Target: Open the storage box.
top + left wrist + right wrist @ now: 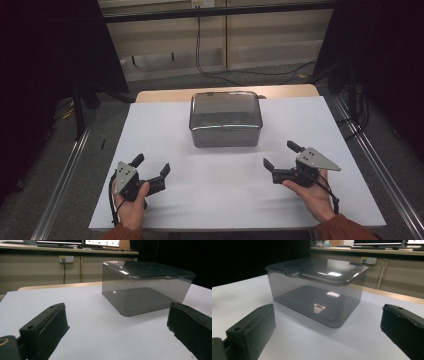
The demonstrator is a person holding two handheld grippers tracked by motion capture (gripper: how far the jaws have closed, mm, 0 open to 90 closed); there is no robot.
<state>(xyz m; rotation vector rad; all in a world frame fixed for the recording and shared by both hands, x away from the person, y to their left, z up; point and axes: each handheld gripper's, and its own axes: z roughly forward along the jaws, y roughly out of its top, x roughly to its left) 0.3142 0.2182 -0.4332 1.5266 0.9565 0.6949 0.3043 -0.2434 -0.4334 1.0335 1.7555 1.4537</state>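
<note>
A lidded smoky box [226,119] sits near the white worktop's [165,125] far edge. Behind runs a beige wall with cables [200,47]. Left gripper [151,165] and right gripper [279,155] gape empty near the front corners

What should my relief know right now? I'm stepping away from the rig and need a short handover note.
Left claw: open, holding nothing, resting low near the front left of the table.
Right claw: open, holding nothing, near the front right.
Box: smoky clear plastic, at mid-table toward the far edge, between and beyond both claws; its lid is on. It looks empty.
Done: nothing that shows; the box is untouched, lid on.
Left: probably bring both claws up to the box and deal with the lid.
</note>
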